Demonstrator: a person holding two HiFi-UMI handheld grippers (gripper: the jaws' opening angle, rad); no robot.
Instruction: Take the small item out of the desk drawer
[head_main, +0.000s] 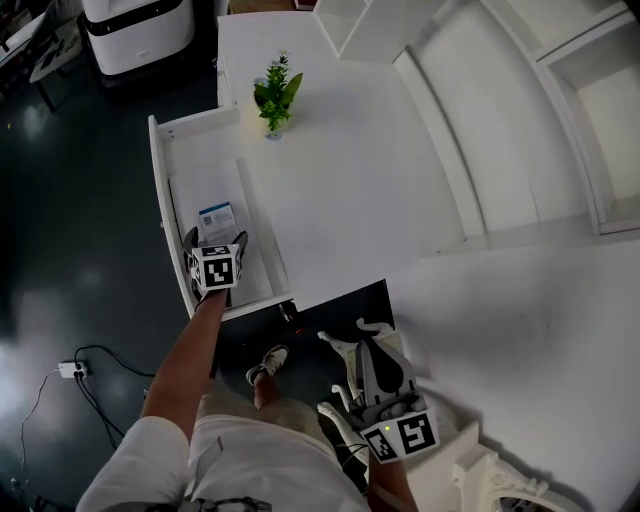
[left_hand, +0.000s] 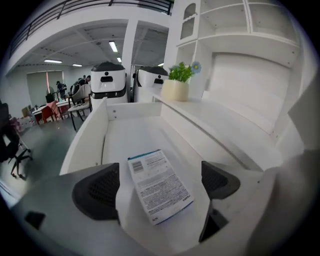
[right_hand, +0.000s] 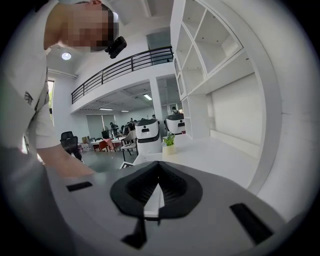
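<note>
The desk drawer (head_main: 163, 190) stands pulled out at the left of the white desk (head_main: 340, 180). A small flat white packet (head_main: 218, 221) with printed text and a blue edge lies on the drawer floor. My left gripper (head_main: 214, 242) is lowered into the drawer and open, its dark pads (left_hand: 97, 190) on either side of the packet (left_hand: 159, 182) without touching it. My right gripper (head_main: 352, 335) hangs below the desk's front edge, away from the drawer. In the right gripper view its jaws (right_hand: 159, 167) are shut with nothing held.
A small potted plant (head_main: 275, 95) stands on the desk by the drawer's far end. White shelves (head_main: 560, 120) rise along the right. White robot units (head_main: 135, 35) stand on the dark floor beyond. A power strip (head_main: 70, 370) and cables lie at left.
</note>
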